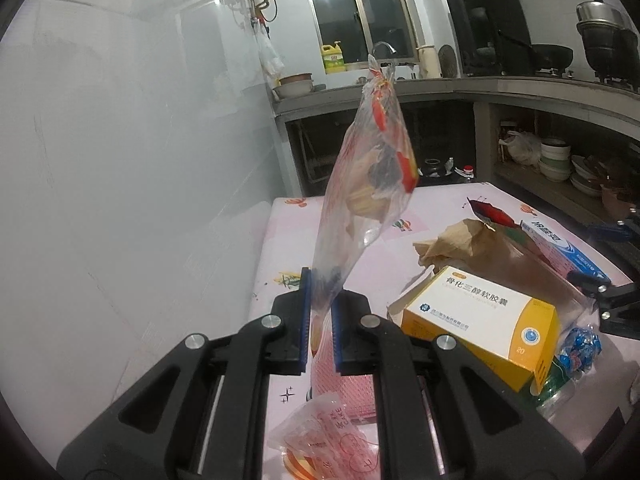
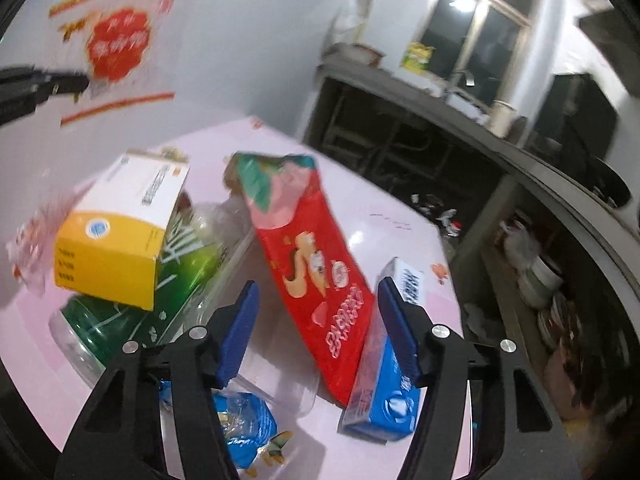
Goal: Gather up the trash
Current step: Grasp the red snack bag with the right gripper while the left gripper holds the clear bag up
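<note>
My left gripper [image 1: 322, 292] is shut on the lower end of a clear plastic bag [image 1: 372, 184] with red print, which stands up above the pink table [image 1: 280, 248]. In the right wrist view the same bag [image 2: 112, 40] hangs at the upper left. My right gripper [image 2: 318, 286] is open low over the trash pile, and a red snack packet [image 2: 316, 264] lies tilted between its blue pads [image 2: 240, 320]. The left pad is clear of the packet. The packet's lower end rests on a blue box [image 2: 384, 396].
A yellow-and-white medicine box [image 1: 480, 320] lies on a green plastic bottle [image 2: 132, 312]. A crumpled brown paper bag [image 1: 472, 240], a blue candy wrapper [image 2: 244, 416] and a pink wrapper [image 1: 320, 432] also lie on the table. A wall runs along the left; a kitchen counter [image 1: 520, 88] stands behind.
</note>
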The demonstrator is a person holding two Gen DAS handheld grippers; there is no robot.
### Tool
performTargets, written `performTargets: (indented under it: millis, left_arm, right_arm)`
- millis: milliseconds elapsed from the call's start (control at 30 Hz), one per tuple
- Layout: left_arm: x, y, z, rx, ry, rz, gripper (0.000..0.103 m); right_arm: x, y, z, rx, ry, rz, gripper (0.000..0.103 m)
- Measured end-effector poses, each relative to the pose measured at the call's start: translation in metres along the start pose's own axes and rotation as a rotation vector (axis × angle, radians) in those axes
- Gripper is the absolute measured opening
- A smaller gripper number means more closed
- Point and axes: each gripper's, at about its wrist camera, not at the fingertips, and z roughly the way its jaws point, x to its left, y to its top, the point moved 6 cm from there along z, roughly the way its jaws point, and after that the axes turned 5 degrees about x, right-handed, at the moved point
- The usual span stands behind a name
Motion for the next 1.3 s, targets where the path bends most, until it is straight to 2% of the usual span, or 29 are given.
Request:
performTargets:
  millis: [100,267,367,400,500,600,867,1000,1067,1100,1167,1200,1300]
  left_arm:
    - [0.004,-0.002,0.003,0.006,-0.007,-0.011,0.008]
    - [0.007,-0.006,0.005,0.008,-0.015,-0.023,0.008]
    - [0.005,-0.006,0.006,0.008,-0.018,-0.025,0.008]
    - [0.004,-0.006,0.006,0.008,-0.019,-0.026,0.008]
    - [0.004,-0.005,0.005,0.006,-0.021,-0.029,0.007]
    - [0.004,-0.002,0.003,0.0,-0.022,-0.034,0.007]
    - [0.001,0.009,-0.018,-0.041,-0.026,-0.05,0.007]
    - [-0.007,0.014,-0.032,-0.06,-0.027,-0.037,0.007]
    - [-0.01,0.015,-0.036,-0.063,-0.03,-0.03,0.008]
    - [-0.012,0.016,-0.038,-0.064,-0.032,-0.026,0.008]
    - [-0.016,0.016,-0.039,-0.062,-0.038,-0.02,0.008]
    - [-0.018,0.015,-0.038,-0.06,-0.041,-0.018,0.008]
    - [-0.022,0.014,-0.036,-0.054,-0.049,-0.012,0.008]
  right_arm:
    - [0.001,0.005,0.014,0.043,0.064,-0.033,0.058]
    - [-0.004,0.012,0.033,0.105,0.097,-0.035,0.041]
    - [-0.004,0.014,0.038,0.122,0.088,-0.005,0.021]
    - [-0.005,0.014,0.038,0.125,0.086,0.016,0.01]
    - [-0.008,0.013,0.03,0.1,0.074,0.067,0.004]
    - [-0.012,0.017,0.019,0.056,0.079,0.118,0.003]
    - [-0.034,0.032,-0.032,-0.087,0.108,0.264,0.002]
    - [-0.035,0.03,-0.039,-0.085,0.131,0.258,0.002]
    - [-0.033,0.025,-0.034,-0.037,0.168,0.238,0.002]
    - [-0.034,0.024,-0.03,-0.023,0.17,0.232,0.006]
    - [-0.034,0.02,-0.019,0.019,0.182,0.206,0.023]
    - [-0.033,0.02,-0.012,0.037,0.192,0.201,0.036]
    - [-0.03,0.016,0.007,0.099,0.255,0.176,0.046]
